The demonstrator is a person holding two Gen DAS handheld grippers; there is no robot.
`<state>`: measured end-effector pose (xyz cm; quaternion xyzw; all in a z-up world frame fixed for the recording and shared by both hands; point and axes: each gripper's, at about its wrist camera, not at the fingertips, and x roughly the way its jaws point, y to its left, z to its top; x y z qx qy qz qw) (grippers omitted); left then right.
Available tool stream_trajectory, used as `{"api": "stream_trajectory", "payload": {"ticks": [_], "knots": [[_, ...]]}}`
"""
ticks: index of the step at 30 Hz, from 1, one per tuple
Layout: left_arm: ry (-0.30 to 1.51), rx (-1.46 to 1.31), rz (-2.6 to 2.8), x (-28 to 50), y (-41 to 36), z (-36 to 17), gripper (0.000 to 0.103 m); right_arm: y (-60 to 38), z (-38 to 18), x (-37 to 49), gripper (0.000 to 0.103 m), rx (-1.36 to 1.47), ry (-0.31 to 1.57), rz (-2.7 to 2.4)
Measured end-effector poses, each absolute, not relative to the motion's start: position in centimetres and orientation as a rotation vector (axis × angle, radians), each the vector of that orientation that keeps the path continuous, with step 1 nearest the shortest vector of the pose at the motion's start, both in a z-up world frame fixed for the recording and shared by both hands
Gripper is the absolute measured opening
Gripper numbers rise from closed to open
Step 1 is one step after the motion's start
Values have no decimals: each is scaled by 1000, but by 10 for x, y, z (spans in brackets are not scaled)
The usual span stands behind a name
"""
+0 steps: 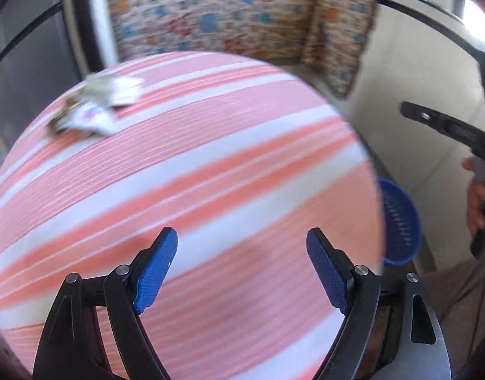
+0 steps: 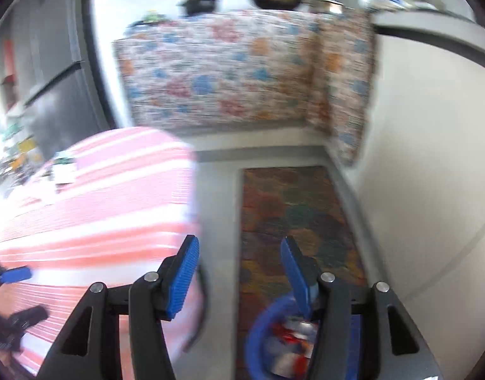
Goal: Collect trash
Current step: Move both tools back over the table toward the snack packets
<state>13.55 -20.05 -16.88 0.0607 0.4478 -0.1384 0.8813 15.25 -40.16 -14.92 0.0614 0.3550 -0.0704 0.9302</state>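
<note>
Crumpled wrappers (image 1: 95, 104) (whitish, blurred) lie in a small heap near the far edge of the striped table; a blue basket (image 2: 267, 342) on the floor holds red-and-white scraps.

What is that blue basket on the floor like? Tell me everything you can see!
The blue basket looks like plastic, round, with slotted walls and a thick rim. It sits low, beside the round table with the pink striped cloth, at the near end of a colourful rug. Inside lie blurry red and white wrappers. The open right gripper hangs above it, not touching.
</note>
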Motion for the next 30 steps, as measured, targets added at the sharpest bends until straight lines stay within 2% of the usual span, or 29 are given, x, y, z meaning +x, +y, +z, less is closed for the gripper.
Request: {"api": "stream_trajectory", "payload": {"ticks": [9,11,13,15,16,19,30], "knots": [[957,66,-68,167,-90,-187,85,-260,-183,191,55,-64,808,135],[946,58,-55,171,-78,-189,90,-245,-190,197,55,-75,824,160],[939,75,-31,180,-67,-191,91,-231,-196,203,55,-88,840,177],[930,91,-25,193,-61,-193,102,-219,-203,209,55,-100,861,196],[927,87,-16,198,-57,-194,103,-214,-207,206,56,-104,874,204],[940,34,-8,207,-42,-196,103,-207,-213,205,70,-116,868,214],[940,30,-9,206,-42,-195,103,-207,-219,203,79,-129,829,246]]}}
